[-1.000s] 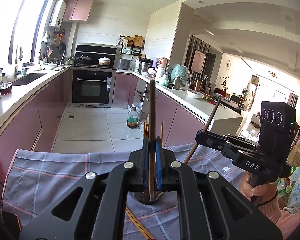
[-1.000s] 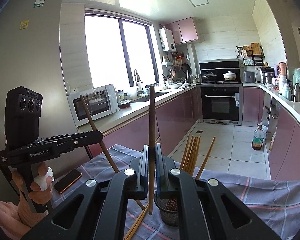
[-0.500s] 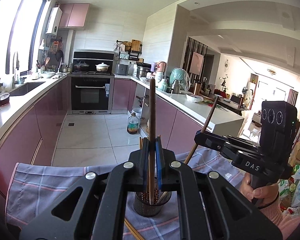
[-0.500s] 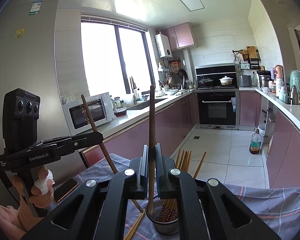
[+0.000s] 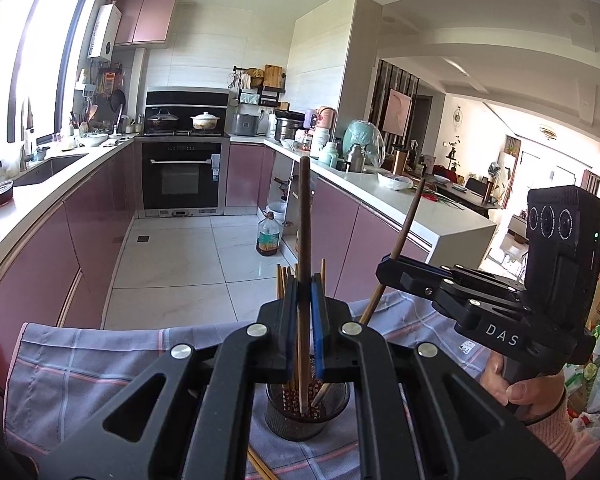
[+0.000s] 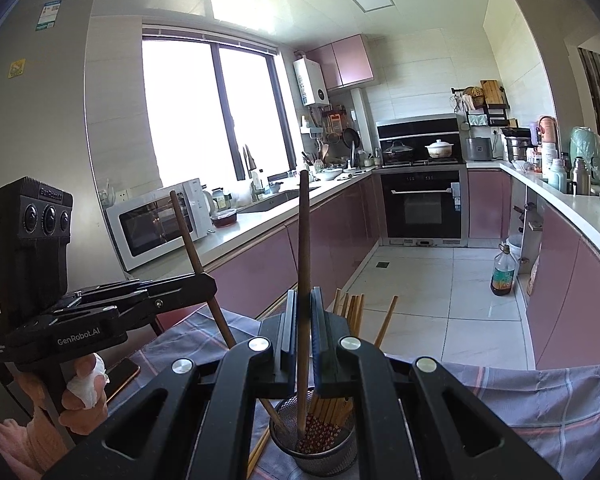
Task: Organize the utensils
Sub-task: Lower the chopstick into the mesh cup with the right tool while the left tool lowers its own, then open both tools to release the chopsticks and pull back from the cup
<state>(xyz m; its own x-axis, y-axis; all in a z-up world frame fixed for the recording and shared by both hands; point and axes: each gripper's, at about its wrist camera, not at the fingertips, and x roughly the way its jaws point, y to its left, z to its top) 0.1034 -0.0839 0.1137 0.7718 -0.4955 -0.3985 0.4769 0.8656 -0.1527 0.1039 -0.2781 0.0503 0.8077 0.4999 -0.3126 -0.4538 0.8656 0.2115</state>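
Note:
A black mesh cup (image 5: pixel 300 424) stands on a grey-blue checked cloth (image 5: pixel 80 360) and holds several pale wooden chopsticks (image 6: pixel 352 312). My left gripper (image 5: pixel 305 300) is shut on a dark brown chopstick (image 5: pixel 305 220), held upright with its lower tip inside the cup. My right gripper (image 6: pixel 303 304) is shut on a second dark chopstick (image 6: pixel 303 232), its tip also down in the cup (image 6: pixel 320 452). Each view shows the other gripper beside the cup: the right gripper (image 5: pixel 388 270) and the left gripper (image 6: pixel 208 280), both with slanted sticks.
Loose pale chopsticks (image 6: pixel 258 448) lie on the cloth (image 6: pixel 540 392) by the cup's foot. A phone (image 6: pixel 124 372) rests at the cloth's left edge. A hand (image 5: pixel 516 388) holds the right gripper's handle. Beyond the cloth are the kitchen floor, pink cabinets and an oven (image 5: pixel 184 176).
Both views have drawn back, and the cup, mostly hidden behind the jaws before, now shows below them. The right chopstick's tip, left of the cup earlier, now sits inside it. Both grips stayed shut.

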